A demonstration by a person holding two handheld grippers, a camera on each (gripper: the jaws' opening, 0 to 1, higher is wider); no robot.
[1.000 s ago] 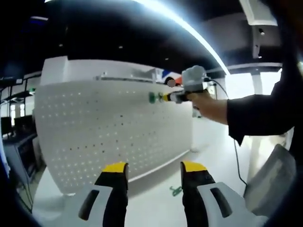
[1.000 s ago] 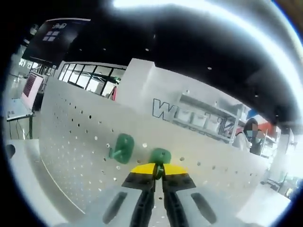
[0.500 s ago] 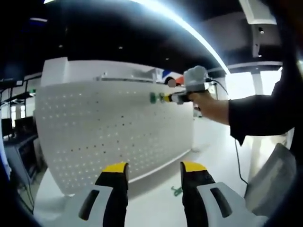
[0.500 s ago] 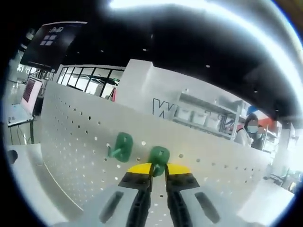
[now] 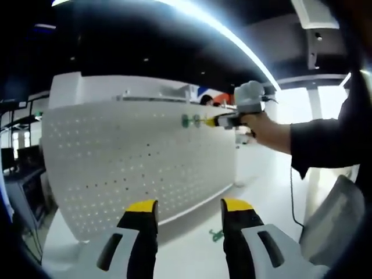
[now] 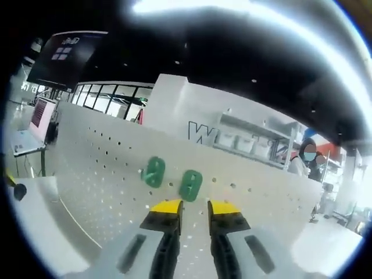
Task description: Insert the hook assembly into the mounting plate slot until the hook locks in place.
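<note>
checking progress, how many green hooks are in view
3: two green hooks side by side on the pegboard, left hook and right hook; a third hook lies on the white surface below. Others may be hidden.

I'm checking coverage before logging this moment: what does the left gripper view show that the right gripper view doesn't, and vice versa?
Left gripper view: the person's hand holding the right gripper near the pegboard, and a green hook lying on the table.

Right gripper view: close-up of two green hooks on the board, right gripper open just in front.

Both: the white pegboard and its mounted hooks.
</note>
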